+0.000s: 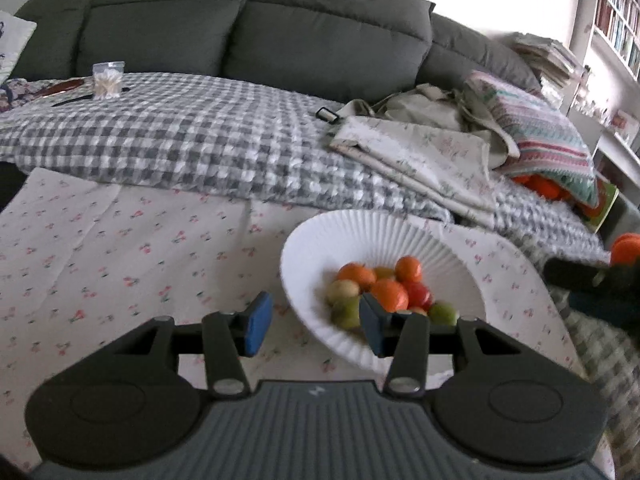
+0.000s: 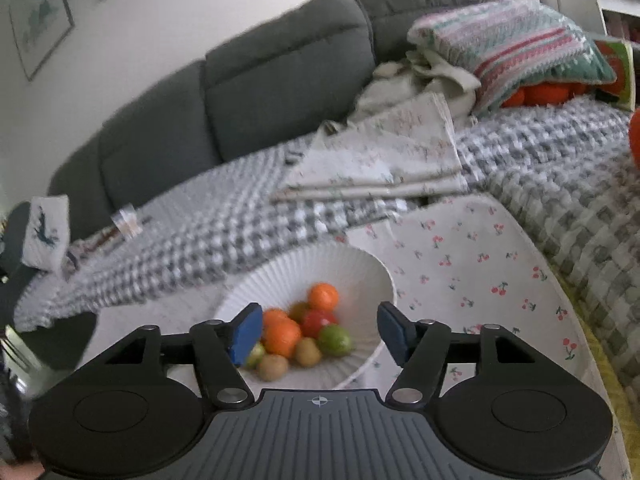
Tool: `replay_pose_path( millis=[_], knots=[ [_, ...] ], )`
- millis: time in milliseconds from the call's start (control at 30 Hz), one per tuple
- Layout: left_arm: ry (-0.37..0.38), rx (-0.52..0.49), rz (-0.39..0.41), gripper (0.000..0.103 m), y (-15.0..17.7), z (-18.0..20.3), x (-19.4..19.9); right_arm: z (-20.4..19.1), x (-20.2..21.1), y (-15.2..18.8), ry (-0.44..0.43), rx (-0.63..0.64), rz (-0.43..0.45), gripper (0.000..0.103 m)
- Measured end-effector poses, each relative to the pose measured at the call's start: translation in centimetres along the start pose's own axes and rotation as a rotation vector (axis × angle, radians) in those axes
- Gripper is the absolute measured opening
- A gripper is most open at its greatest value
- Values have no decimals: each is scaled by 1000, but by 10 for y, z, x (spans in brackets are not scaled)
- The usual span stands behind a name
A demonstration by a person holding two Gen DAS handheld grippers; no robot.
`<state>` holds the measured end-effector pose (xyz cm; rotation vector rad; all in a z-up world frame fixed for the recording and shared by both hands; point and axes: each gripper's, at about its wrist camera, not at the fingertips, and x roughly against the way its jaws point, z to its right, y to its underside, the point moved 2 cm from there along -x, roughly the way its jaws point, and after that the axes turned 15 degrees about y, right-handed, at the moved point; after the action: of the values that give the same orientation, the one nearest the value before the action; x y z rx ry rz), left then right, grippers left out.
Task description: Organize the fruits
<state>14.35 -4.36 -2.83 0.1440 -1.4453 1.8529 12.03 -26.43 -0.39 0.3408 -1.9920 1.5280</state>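
The white ribbed bowl is seen on the cherry-print cloth, and the fruits are heaped in its well: oranges, a red one, green and tan ones. The left gripper is held low at the bowl's near-left rim, fingers spread wide with nothing between them; its left blue pad is set over the cloth outside the bowl, while the right pad is seen in front of the fruit pile.

From the right wrist view, the right gripper is likewise spread and empty, and the same fruits are framed right between its pads, just ahead. The bowl's rim is caught below the right pad. Contact with any fruit cannot be judged, since the frame is blurred. Behind, a checked blanket is draped over the grey sofa.
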Motion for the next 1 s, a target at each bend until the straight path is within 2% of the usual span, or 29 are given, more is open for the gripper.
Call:
replay_pose_path(
  millis=[167, 267, 433, 533, 600, 700, 1000],
  knots=[
    [8, 39, 1, 54, 7, -1, 20, -12, 24, -2, -27, -5, 7, 65],
    [-1, 41, -7, 59, 11, 1, 36, -18, 35, 1, -15, 26, 17, 70],
    [-53, 6, -16, 66, 17, 3, 61, -19, 54, 18, 64, 106, 27, 76],
    [-86, -36, -23, 70, 23, 8, 76, -16, 69, 32, 83, 133, 31, 79],
    [-107, -65, -28, 77, 29, 14, 85, -15, 81, 37, 91, 152, 48, 81],
    [-109, -103, -20, 87, 39, 25, 101, -13, 99, 44, 98, 169, 80, 86],
    [-99, -113, 9, 100, 54, 37, 136, -19, 134, 64, 125, 235, 106, 96]
  ],
)
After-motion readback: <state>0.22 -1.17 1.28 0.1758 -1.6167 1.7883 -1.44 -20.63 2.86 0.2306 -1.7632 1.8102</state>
